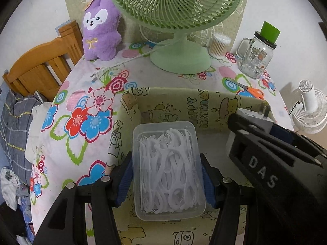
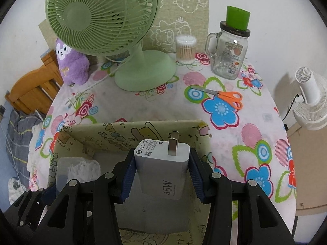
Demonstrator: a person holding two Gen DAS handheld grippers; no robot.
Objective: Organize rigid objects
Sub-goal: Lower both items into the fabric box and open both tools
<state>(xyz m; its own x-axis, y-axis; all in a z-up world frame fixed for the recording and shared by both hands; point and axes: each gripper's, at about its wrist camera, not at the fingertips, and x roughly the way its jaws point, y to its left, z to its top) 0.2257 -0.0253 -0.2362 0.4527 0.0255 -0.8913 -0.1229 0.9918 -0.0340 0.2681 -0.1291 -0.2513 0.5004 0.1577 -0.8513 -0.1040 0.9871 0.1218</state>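
My left gripper [image 1: 166, 175] is shut on a clear plastic box of white floss picks [image 1: 168, 169] and holds it inside a yellow cartoon-print storage box [image 1: 171, 104]. My right gripper [image 2: 161, 171] is shut on a white 45W charger plug [image 2: 163, 163], prongs pointing away, over the same storage box [image 2: 130, 132]. The right gripper also shows in the left wrist view [image 1: 265, 143] at the right, with the charger [image 1: 255, 116] in it. The floss box shows in the right wrist view [image 2: 78, 169] at the lower left.
On the flowered tablecloth [image 2: 224, 134] stand a green desk fan [image 2: 122, 40], a purple plush toy [image 2: 71, 65], a tub of cotton swabs [image 2: 186, 49], a glass mug jar with a green cup on top [image 2: 231, 51] and orange scissors [image 2: 226, 98]. A wooden chair [image 1: 40, 65] stands left, a white fan [image 2: 310, 102] right.
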